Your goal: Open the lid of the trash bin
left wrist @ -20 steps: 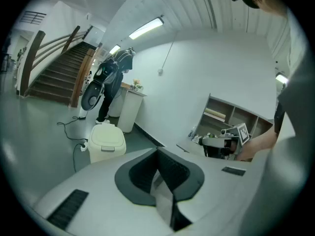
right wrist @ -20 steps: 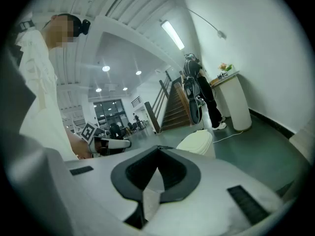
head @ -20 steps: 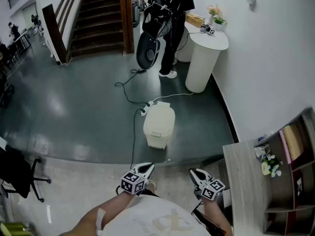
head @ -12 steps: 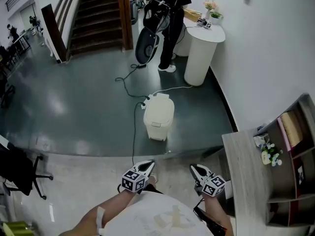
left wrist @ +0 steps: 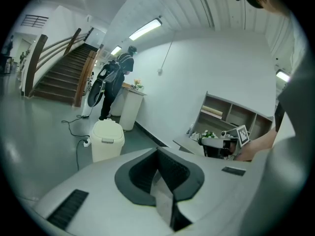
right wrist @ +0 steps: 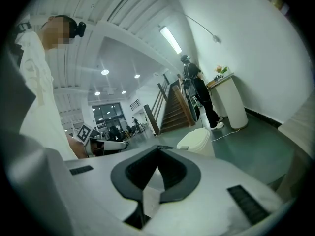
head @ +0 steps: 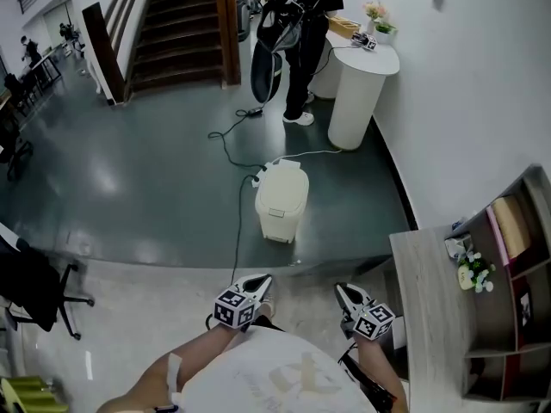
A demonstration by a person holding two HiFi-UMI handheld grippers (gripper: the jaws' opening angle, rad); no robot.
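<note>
Pointing toward the closed cream trash bin (head: 280,198), left gripper (head: 261,282) and right gripper (head: 342,291) are pressed together.

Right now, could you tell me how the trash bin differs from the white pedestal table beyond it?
The trash bin is low, cream and boxy with rounded edges; the pedestal table is taller, whiter and cylindrical. The trash bin stands alone mid-floor, while the pedestal table stands by the wall. The trash bin's lid is shut and bare; the pedestal table's top bears flowers. Both rest on the dark floor.
</note>
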